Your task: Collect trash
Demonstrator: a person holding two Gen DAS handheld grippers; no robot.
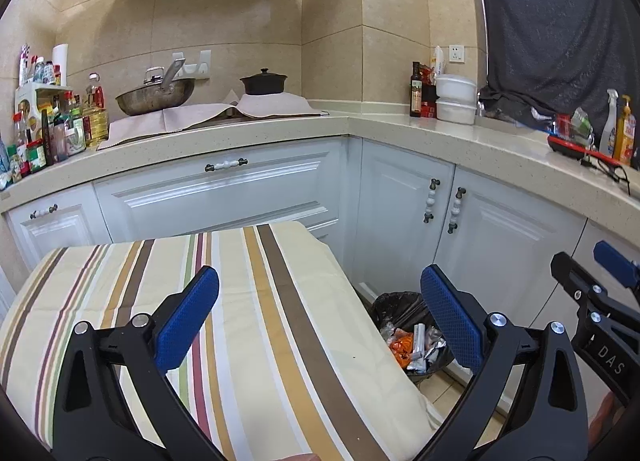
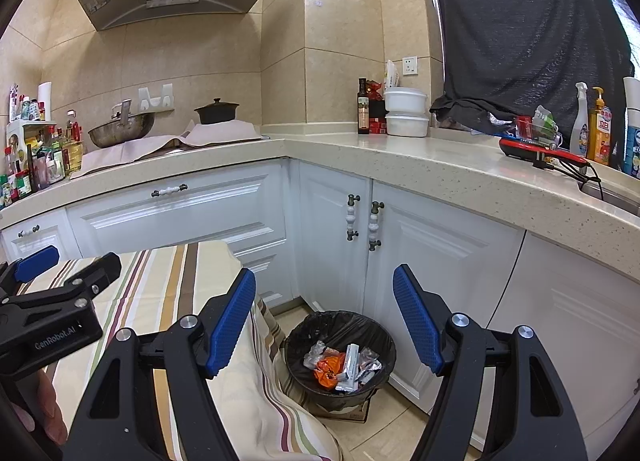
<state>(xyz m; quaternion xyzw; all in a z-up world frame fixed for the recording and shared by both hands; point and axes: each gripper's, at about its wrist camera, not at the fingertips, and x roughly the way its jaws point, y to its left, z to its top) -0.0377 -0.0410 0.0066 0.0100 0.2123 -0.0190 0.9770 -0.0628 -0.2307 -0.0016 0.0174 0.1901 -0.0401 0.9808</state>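
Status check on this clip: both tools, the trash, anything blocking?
Left tool open, empty. Right tool open, empty. Wrappers in the black-lined bin; striped tablecloth bare. Nothing blocking.

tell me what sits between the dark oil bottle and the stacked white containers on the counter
A few red boxes sit between the dark oil bottle and the stacked white containers, clearest in the right wrist view.
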